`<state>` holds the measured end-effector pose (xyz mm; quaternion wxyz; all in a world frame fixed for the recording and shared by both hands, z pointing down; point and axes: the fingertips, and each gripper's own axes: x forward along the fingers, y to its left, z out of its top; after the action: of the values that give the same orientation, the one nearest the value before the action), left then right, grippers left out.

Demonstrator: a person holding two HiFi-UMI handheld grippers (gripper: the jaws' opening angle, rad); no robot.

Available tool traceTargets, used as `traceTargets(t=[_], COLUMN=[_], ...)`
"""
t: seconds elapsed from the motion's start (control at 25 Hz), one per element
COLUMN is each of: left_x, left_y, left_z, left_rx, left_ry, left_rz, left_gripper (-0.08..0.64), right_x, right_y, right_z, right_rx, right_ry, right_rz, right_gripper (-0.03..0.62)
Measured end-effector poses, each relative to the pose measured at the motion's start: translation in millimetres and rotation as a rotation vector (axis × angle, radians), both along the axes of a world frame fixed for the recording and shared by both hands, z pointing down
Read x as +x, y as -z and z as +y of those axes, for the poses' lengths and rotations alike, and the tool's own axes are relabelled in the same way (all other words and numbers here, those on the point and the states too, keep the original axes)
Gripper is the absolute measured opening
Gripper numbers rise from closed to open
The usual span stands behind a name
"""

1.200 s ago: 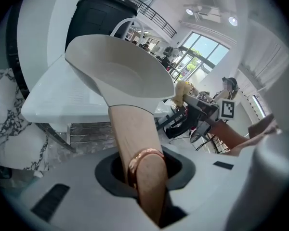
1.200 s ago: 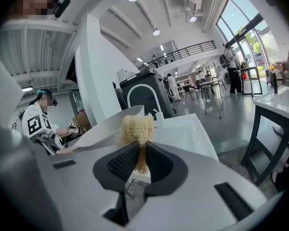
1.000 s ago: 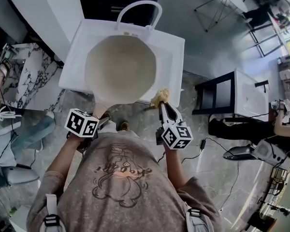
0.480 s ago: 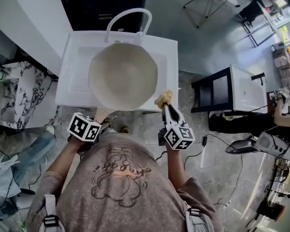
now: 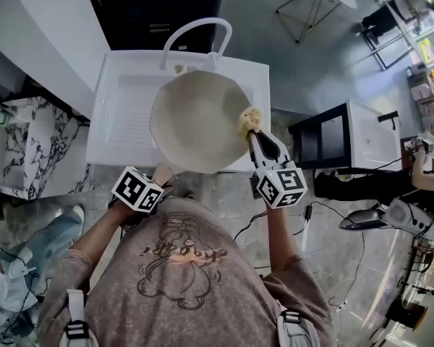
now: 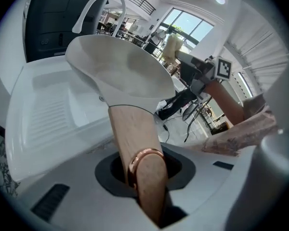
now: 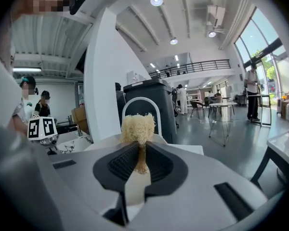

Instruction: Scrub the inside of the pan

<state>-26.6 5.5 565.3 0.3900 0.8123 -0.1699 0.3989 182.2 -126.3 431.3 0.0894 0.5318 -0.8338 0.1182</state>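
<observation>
Grey polished floor and a dark cabinet framed a white sink (image 5: 116, 121) with an arched faucet (image 5: 195, 31) at its back edge. The pan (image 5: 195, 118) hung over the basin toward the sink's right edge, tilted, with its pale inside facing up. The left gripper (image 5: 158, 178) was clamped on the wooden pan handle (image 6: 135, 143), which ran back between its jaws. The right gripper (image 5: 254, 137) was pinched tight on a yellow fibrous scrubber (image 5: 249, 118), whose tuft stuck out past its tips.

By the look of it, scrubbing was just starting. The scrubber sat at the pan's right rim, on or just inside the wall, though contact could not be confirmed. The next move would likely call for pressing the tuft down into the bowl and sweeping it across the bottom while the left gripper steadied the handle against the push.

Half a second before, the scrubber had been outside the pan, near the sink's front edge. Since then it had come up to the rim, and the pan had shifted rightward.
</observation>
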Motion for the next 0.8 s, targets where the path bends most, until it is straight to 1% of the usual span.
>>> traceTargets(t=[0.24,0.36,0.48,0.64,0.8], left_x=[9,12,13,16,18], left_y=[2,4,6,10,10], left_z=[2,7,12,22,31], left_rx=[0.002,-0.005,-0.008,-0.022,-0.032], left_ry=[-0.069,-0.101,-0.139,-0.197,-0.239], left_rz=[-0.011,-0.002,-0.011,-0.018,-0.017], left_gripper=[0.1,0.1,0.1,0.1,0.101], right_x=[-62,-94,-120,-139,-149], right_y=[5,-4,-18,-42,-74], right_z=[-22,-22,-20,-21,-21], right_rx=[-0.006,-0.035,-0.077,-0.135,-0.22], right_ry=[0.173,0.255,0.33,0.385,0.407], right_rz=[0.077,0.118,0.156,0.24,0.292], right_gripper=[0.058,0.058,0.058,0.058,0.058])
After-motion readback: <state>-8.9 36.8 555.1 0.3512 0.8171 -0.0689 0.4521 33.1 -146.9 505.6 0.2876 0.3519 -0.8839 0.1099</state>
